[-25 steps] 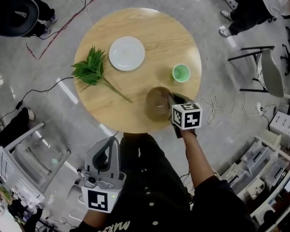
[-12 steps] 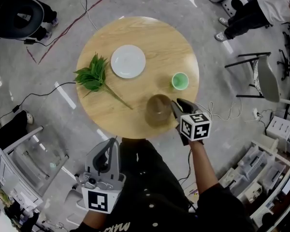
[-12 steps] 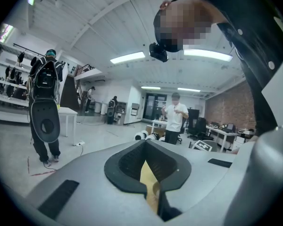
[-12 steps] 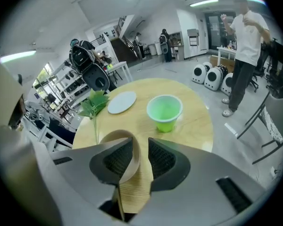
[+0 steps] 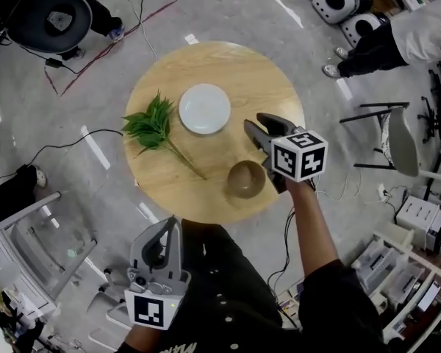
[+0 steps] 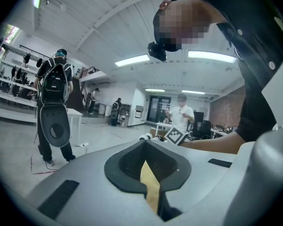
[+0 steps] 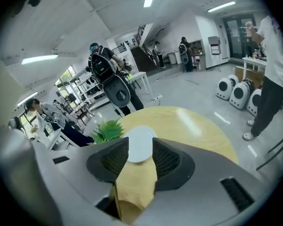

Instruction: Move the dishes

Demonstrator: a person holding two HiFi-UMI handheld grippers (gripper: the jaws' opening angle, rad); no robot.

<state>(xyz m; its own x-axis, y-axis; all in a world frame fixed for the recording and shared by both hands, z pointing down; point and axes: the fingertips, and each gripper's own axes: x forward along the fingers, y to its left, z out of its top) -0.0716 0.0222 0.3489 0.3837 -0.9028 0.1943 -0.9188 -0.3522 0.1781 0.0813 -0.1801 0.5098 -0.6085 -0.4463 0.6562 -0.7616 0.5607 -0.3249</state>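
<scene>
Brown bowl [image 5: 245, 179] sits upright near the lower edge of the round wooden bench [image 5: 228, 65], at the centre of the head view, with nothing gripping it. The white plate [image 5: 204, 109] lies up and left of it, near the middle of the bench, just right of a leafy green sprig [image 5: 153, 122].

The right claw [image 5: 256, 122] hangs over the bench just above and right of the bowl, on a bare forearm [image 5: 309, 219] reaching in from the lower right. It tilts downward and points toward the plate. Its jaws have just been opening and stand apart with nothing between them; the right gripper view shows the plate beyond the gap.

The left claw [image 5: 169, 226] is held low at the bottom left, off the bench, tips together and empty.
</scene>
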